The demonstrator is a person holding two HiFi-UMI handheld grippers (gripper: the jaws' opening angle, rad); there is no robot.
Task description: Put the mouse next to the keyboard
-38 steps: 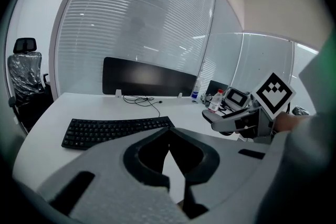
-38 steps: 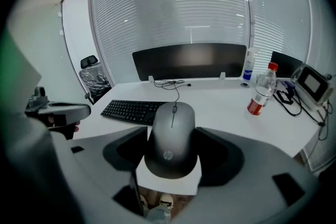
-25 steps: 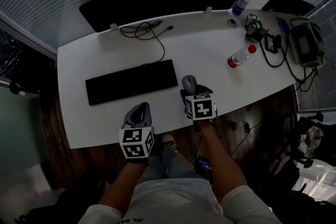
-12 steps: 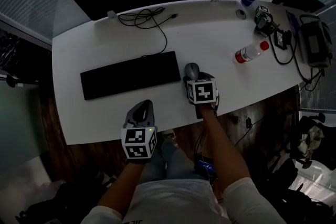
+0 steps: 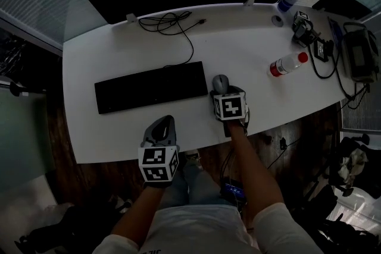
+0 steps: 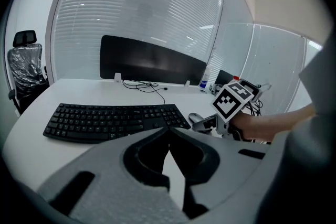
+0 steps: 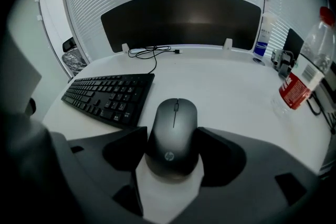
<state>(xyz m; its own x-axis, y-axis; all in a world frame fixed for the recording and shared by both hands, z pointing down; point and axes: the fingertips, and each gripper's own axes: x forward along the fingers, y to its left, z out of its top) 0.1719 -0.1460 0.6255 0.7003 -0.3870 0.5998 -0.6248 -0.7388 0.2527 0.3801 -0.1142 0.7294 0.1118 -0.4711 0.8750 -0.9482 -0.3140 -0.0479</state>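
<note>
Mouse (image 7: 173, 134): dark matte oval shell, smooth and domed, with a thin centre seam, a scroll wheel near the nose and a small pale logo at the tail.
Mouse position: on the white worktop (image 5: 238, 44), just beside the right end of the keyboard (image 5: 152, 87), with a narrow strip of worktop between them; nose pointing away from the person.
Right gripper (image 7: 173, 140): jaws spread wide and clamped on the mouse's two flanks, the grey, grainy jaw tips meeting its sides at the rear half.
Left gripper (image 6: 168, 132): jaws together, tips meeting, nothing between them; held above the near worktop edge, well apart from the mouse.
Keyboard: black, flat, full-width, slightly curved along its front edge.
Cable (image 5: 172, 24): thin, black, loosely coiled behind the keyboard.
Bottle (image 5: 287, 64): clear plastic, red cap and label, lying on its side to the mouse's right.
</note>
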